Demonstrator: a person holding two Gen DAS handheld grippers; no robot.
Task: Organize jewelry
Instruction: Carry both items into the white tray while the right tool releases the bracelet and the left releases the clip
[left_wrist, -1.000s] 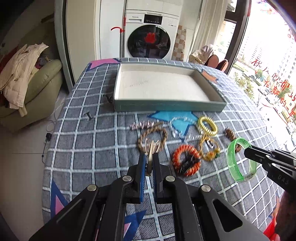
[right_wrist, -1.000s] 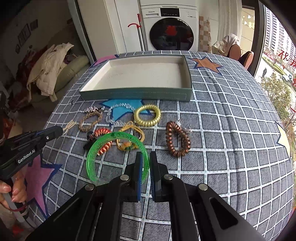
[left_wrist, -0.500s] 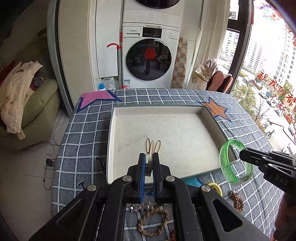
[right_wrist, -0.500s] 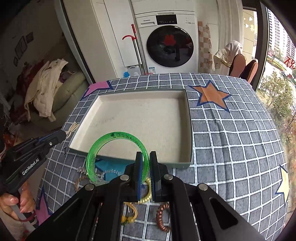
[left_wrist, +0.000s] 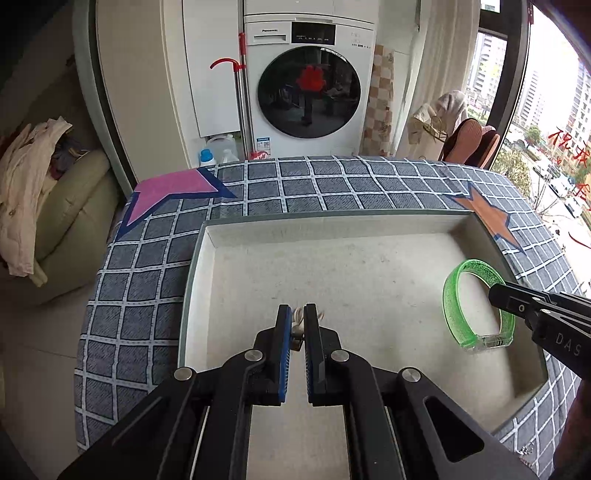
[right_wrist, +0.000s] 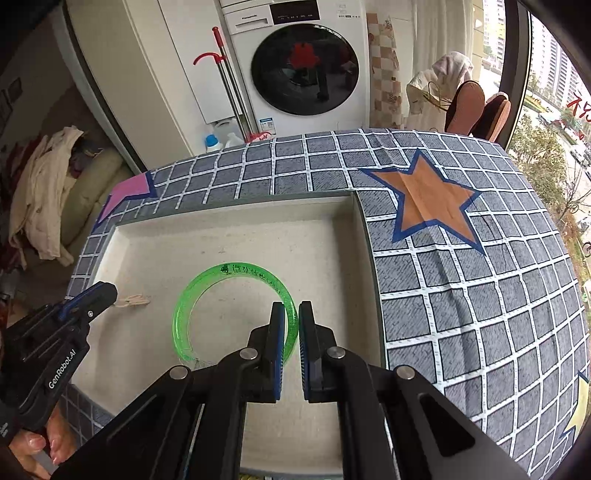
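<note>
1. Progress check: the tray (left_wrist: 258, 236) has nothing lying loose in it, so by my read nothing is dropped off yet. Both pieces hang over it, not yet let go.
2. Left gripper (left_wrist: 298, 325): jaws pinching a small beige cord piece (right_wrist: 132, 300), maybe a rope bracelet end, hard to tell. It hangs over the tray's left part.
3. Right gripper (right_wrist: 291, 321): jaws pressed together on the rim of the green plastic bangle (right_wrist: 229, 273), over the tray's right-middle part.
4. Left to do, I'd guess: release both, then go get whatever else is out of these shots.
5. Count: one tray, one bangle, one cord piece, two grippers, all over the checked-cloth surface (right_wrist: 480, 295).
</note>
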